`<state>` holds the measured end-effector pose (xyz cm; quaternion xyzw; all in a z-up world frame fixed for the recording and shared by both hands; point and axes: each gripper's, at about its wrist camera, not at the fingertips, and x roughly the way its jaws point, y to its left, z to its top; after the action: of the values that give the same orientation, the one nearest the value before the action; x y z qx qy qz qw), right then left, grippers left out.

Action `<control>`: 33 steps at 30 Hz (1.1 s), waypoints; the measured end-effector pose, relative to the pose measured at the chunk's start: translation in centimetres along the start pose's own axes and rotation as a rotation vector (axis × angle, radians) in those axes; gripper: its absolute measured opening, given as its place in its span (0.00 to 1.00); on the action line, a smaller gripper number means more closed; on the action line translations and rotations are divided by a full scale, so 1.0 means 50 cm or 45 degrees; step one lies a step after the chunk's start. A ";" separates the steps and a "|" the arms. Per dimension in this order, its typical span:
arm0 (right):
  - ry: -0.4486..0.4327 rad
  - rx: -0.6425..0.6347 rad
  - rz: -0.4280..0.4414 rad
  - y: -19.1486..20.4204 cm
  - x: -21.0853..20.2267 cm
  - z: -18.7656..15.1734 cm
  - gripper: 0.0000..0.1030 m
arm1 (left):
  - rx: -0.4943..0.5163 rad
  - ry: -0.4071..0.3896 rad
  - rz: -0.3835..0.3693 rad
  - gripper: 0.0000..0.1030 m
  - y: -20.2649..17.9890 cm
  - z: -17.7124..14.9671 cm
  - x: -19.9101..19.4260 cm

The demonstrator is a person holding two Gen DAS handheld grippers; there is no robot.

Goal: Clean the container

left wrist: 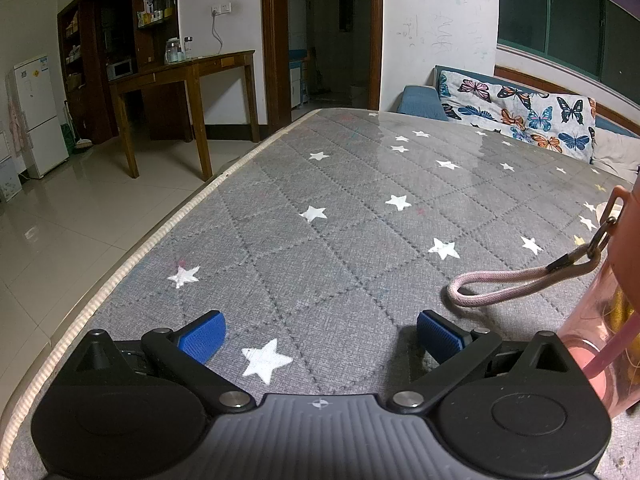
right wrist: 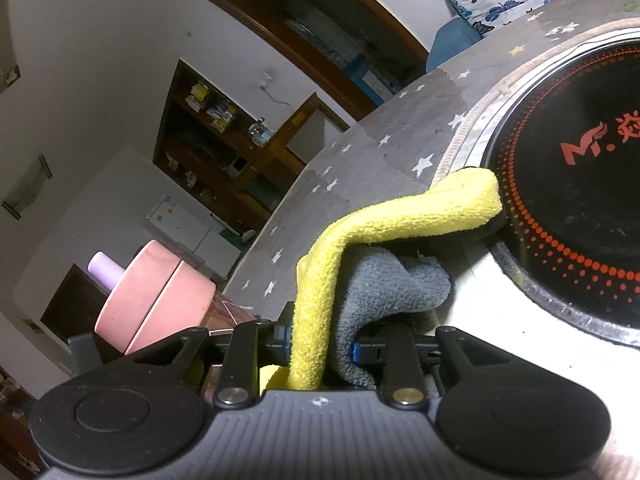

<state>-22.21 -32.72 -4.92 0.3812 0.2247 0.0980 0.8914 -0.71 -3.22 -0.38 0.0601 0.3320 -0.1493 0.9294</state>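
- Left wrist view: the left gripper [left wrist: 320, 334] hung over a grey, star-printed table cover [left wrist: 340, 240], its blue-padded fingers [left wrist: 204, 336] spread wide with nothing between them.
- The bottle [left wrist: 608, 320], pink and see-through, stood at the right edge of this view, just beside the right finger but apart from it.
- Its pink cord loop [left wrist: 504, 284] lay on the cover ahead of the right finger, clipped to the bottle's top.
- Beyond the table were a wooden desk [left wrist: 192, 76], a white fridge [left wrist: 38, 116] and a butterfly-print cushion [left wrist: 520, 112].
- Right wrist view: the right gripper [right wrist: 320, 350] had a yellow-and-grey cloth [right wrist: 360, 264] between its nearly closed fingers; whether the pads still pressed on it could not be told.
- The cloth's far end rested against the rim of a black round cooktop [right wrist: 580, 184] marked with red dots.
- The bottle's pink cap [right wrist: 156, 300] showed tilted at lower left, just beside the left finger.
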 end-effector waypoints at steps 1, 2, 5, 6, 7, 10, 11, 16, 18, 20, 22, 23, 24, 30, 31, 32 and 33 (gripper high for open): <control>0.000 0.000 0.005 0.000 0.000 0.000 0.25 | 0.000 0.000 0.000 1.00 0.000 0.000 0.000; 0.000 -0.001 0.009 0.000 0.000 0.000 0.26 | 0.000 0.000 0.000 1.00 0.000 0.000 0.000; 0.000 -0.005 0.016 0.001 0.000 0.002 0.27 | 0.000 0.000 0.000 1.00 0.000 0.000 0.000; 0.000 -0.005 0.017 0.002 0.000 0.001 0.28 | 0.000 0.000 0.000 1.00 0.000 0.000 0.000; 0.000 -0.004 0.017 0.002 0.000 0.002 0.28 | 0.000 0.000 0.000 1.00 0.000 0.000 -0.001; 0.001 -0.008 0.016 0.003 0.000 0.002 0.28 | 0.000 0.000 0.000 1.00 0.000 0.000 -0.001; 0.001 -0.009 0.015 0.003 -0.001 0.002 0.28 | 0.000 0.000 0.000 1.00 0.000 0.000 -0.001; -0.002 -0.012 0.017 0.005 0.002 -0.009 0.29 | 0.000 0.000 0.000 1.00 0.000 0.000 0.000; -0.003 -0.010 0.020 0.005 0.001 -0.010 0.29 | 0.000 0.000 0.000 1.00 0.000 0.000 0.000; -0.003 -0.010 0.020 0.005 0.000 -0.010 0.29 | 0.000 0.000 0.000 1.00 0.000 0.000 -0.001; -0.002 -0.012 0.021 0.005 -0.001 -0.009 0.29 | 0.000 0.000 0.000 1.00 0.000 0.000 -0.001; -0.002 -0.012 0.022 0.004 -0.002 -0.009 0.30 | 0.000 0.000 0.000 1.00 0.000 0.000 -0.001; -0.002 -0.012 0.023 0.004 -0.002 -0.009 0.30 | 0.000 0.000 0.000 1.00 0.000 0.000 -0.001; -0.002 -0.012 0.028 0.004 -0.006 -0.010 0.31 | 0.000 0.000 0.000 1.00 0.001 0.000 -0.001; -0.002 -0.012 0.029 0.004 -0.006 -0.010 0.31 | 0.000 0.000 0.000 1.00 0.001 0.000 -0.001; -0.001 -0.013 0.029 0.004 -0.007 -0.010 0.31 | 0.000 0.000 0.000 1.00 0.001 0.000 -0.001; -0.001 -0.015 0.030 0.005 -0.007 -0.010 0.32 | 0.000 0.000 0.000 1.00 0.001 0.000 -0.001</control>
<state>-22.74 -32.37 -4.94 0.3784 0.2194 0.1097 0.8925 -0.73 -3.17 -0.33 0.0602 0.3321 -0.1494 0.9294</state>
